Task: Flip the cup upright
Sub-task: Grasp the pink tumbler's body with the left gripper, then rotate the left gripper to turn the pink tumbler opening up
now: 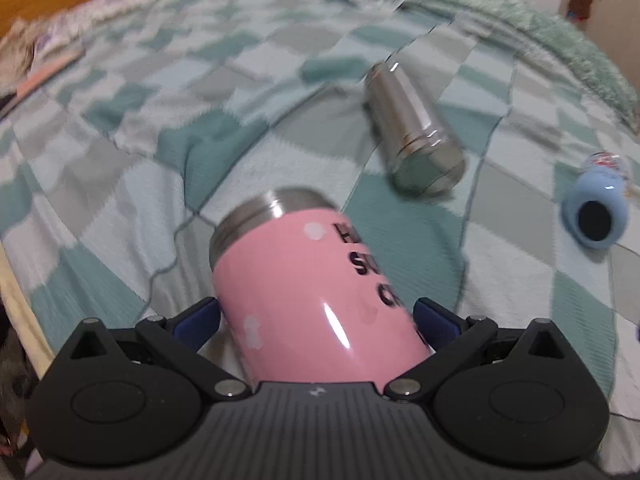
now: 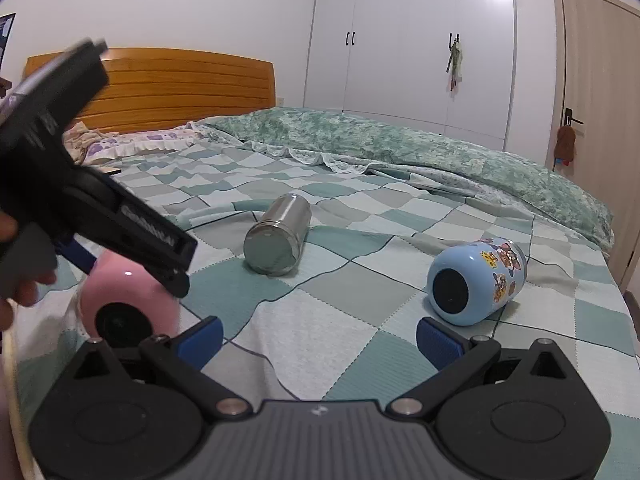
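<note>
My left gripper (image 1: 316, 320) is shut on a pink cup (image 1: 304, 292) with black lettering and a steel rim, held tilted with its rim pointing away over the bed. In the right wrist view the pink cup (image 2: 128, 300) shows its black base at the left, under the left gripper (image 2: 80, 216). A steel cup (image 1: 416, 132) lies on its side on the checked blanket; it also shows in the right wrist view (image 2: 280, 236). A blue cup (image 2: 476, 284) with stickers lies on its side at the right, also in the left wrist view (image 1: 596, 208). My right gripper (image 2: 318, 340) is open and empty.
The bed has a green and grey checked blanket (image 2: 352, 300), a rumpled green quilt (image 2: 400, 144) at the back and a wooden headboard (image 2: 180, 88). White wardrobe doors (image 2: 408, 40) and a room door (image 2: 596, 120) stand beyond.
</note>
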Demonstrator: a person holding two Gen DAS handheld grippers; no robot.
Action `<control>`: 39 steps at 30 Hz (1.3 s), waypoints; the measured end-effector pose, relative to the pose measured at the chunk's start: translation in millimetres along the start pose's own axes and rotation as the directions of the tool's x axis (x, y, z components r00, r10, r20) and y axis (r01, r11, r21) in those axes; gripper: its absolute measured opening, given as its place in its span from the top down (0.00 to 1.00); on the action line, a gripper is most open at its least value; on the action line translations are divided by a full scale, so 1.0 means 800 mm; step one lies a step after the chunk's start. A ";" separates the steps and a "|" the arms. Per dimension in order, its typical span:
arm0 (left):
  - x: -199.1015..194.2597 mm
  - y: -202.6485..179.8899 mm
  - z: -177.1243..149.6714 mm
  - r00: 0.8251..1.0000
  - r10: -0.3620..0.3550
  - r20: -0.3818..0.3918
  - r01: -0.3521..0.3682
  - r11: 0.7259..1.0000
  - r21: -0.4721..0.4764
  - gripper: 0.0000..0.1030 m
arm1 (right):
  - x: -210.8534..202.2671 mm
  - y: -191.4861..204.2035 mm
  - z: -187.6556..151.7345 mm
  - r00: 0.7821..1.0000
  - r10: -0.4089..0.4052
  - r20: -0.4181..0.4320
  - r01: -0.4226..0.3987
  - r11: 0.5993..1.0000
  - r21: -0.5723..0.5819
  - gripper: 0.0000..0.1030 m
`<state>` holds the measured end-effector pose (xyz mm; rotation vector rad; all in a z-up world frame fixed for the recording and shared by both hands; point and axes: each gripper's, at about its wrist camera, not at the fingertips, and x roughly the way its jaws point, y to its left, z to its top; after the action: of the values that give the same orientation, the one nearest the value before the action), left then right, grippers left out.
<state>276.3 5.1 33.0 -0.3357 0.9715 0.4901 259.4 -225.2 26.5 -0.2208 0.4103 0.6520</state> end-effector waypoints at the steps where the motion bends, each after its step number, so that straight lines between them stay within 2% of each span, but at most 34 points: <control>1: 0.011 0.003 0.001 1.000 -0.006 -0.025 0.006 1.000 -0.009 0.00 | 0.000 0.000 0.000 1.000 0.000 0.000 0.000 1.000 -0.001 0.00; 2: 0.021 0.006 0.000 0.999 -0.026 -0.046 0.025 1.000 -0.012 0.00 | 0.000 0.000 0.000 1.000 -0.001 -0.001 0.001 1.000 -0.002 0.00; 3: 0.021 0.009 -0.002 0.998 -0.044 -0.034 0.044 0.999 -0.010 0.00 | 0.000 0.001 0.000 1.000 -0.002 -0.001 0.002 1.000 -0.004 0.00; 4: 0.017 0.008 -0.004 0.999 -0.047 -0.005 0.047 0.999 0.013 0.05 | 0.000 0.001 0.000 1.000 -0.002 -0.001 0.002 1.000 -0.006 0.00; 7: 0.010 0.005 -0.007 0.996 -0.095 -0.005 0.094 0.985 0.141 0.07 | -0.002 0.002 0.000 1.000 -0.004 0.002 0.004 1.000 -0.009 0.00; 10: 0.004 0.005 -0.010 0.990 -0.134 -0.035 0.139 0.945 0.295 0.07 | -0.004 0.002 -0.001 1.000 -0.008 0.003 0.008 1.000 -0.008 0.00; 12: 0.000 0.007 -0.011 0.984 -0.167 -0.062 0.178 0.902 0.393 0.09 | -0.005 0.004 -0.001 1.000 -0.010 0.003 0.010 1.000 -0.007 0.00; 16: -0.012 0.009 -0.023 0.974 -0.198 -0.113 0.226 0.772 0.594 0.09 | -0.009 0.008 -0.002 1.000 -0.015 -0.001 0.015 1.000 -0.013 0.00; 19: -0.015 0.011 -0.035 0.963 -0.213 -0.163 0.266 0.689 0.674 0.09 | -0.013 0.015 -0.005 1.000 -0.018 -0.007 0.017 1.000 -0.019 0.00; 21: -0.012 0.013 -0.041 0.956 -0.227 -0.188 0.292 0.655 0.697 0.09 | -0.015 0.019 -0.008 1.000 -0.019 -0.014 0.019 1.000 -0.023 0.00; 25: -0.007 0.013 -0.042 0.951 -0.243 -0.193 0.307 0.655 0.691 0.09 | -0.016 0.027 -0.012 0.999 -0.025 -0.029 0.025 0.999 -0.028 0.00; 28: -0.012 0.014 -0.037 0.958 -0.211 -0.196 0.287 0.645 0.708 0.07 | -0.017 0.028 -0.013 0.999 -0.031 -0.033 0.030 0.999 -0.028 0.00; 29: -0.017 0.013 -0.037 0.965 -0.189 -0.183 0.262 0.652 0.711 0.00 | -0.018 0.029 -0.013 0.999 -0.033 -0.031 0.032 0.999 -0.025 0.00; 31: -0.031 0.013 -0.031 0.971 -0.186 -0.152 0.238 0.669 0.704 0.00 | -0.021 0.027 -0.013 0.999 -0.033 -0.024 0.032 0.999 -0.018 0.00; 33: -0.046 0.013 -0.021 0.969 -0.216 -0.120 0.239 0.695 0.678 0.00 | -0.023 0.025 -0.013 0.999 -0.037 -0.018 0.036 0.999 -0.009 0.00; 35: -0.050 0.009 -0.011 0.964 -0.234 -0.124 0.257 0.714 0.651 0.00 | -0.024 0.023 -0.013 0.999 -0.042 -0.017 0.042 0.999 -0.002 0.00; 39: -0.037 -0.008 0.006 0.968 -0.195 -0.161 0.253 0.765 0.593 0.00 | -0.025 0.022 -0.013 0.999 -0.050 -0.021 0.050 0.999 0.005 0.00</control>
<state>269.2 -4.8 61.1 0.1190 1.1060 -0.0797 231.2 -225.8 24.2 -0.2320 0.4253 0.6002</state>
